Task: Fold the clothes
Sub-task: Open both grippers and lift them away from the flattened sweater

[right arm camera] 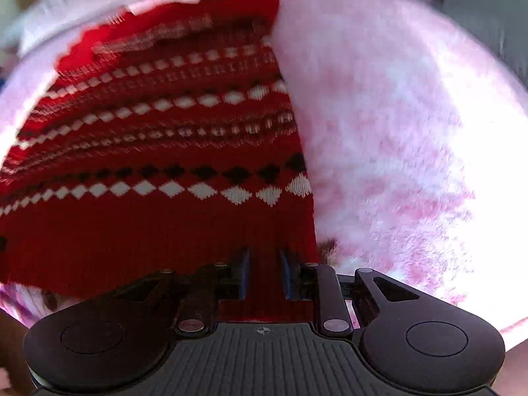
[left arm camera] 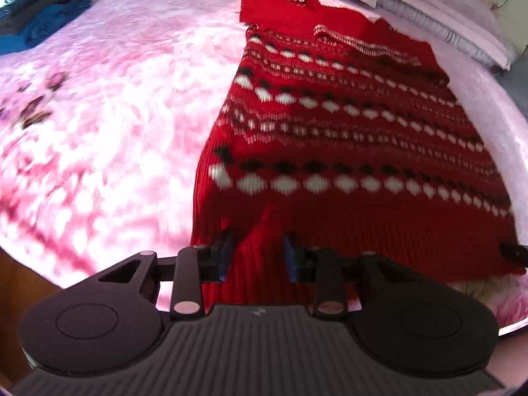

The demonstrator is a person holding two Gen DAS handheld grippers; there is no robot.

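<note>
A red knit sweater [left arm camera: 346,151] with white and black diamond bands lies flat on a pink floral blanket [left arm camera: 109,125]; it also shows in the right wrist view [right arm camera: 158,178]. My left gripper [left arm camera: 257,254] is over the ribbed hem near the sweater's left corner, jaws apart with red knit between them. My right gripper [right arm camera: 264,272] is over the hem near the right corner, jaws narrowly apart with hem cloth between them. The tip of the right gripper [left arm camera: 513,252] shows at the right edge of the left wrist view.
A stack of folded dark blue clothes [left arm camera: 36,3] sits at the far left of the bed. Pale pillows [left arm camera: 429,13] lie along the far edge. The pink blanket [right arm camera: 412,151] spreads to the right of the sweater.
</note>
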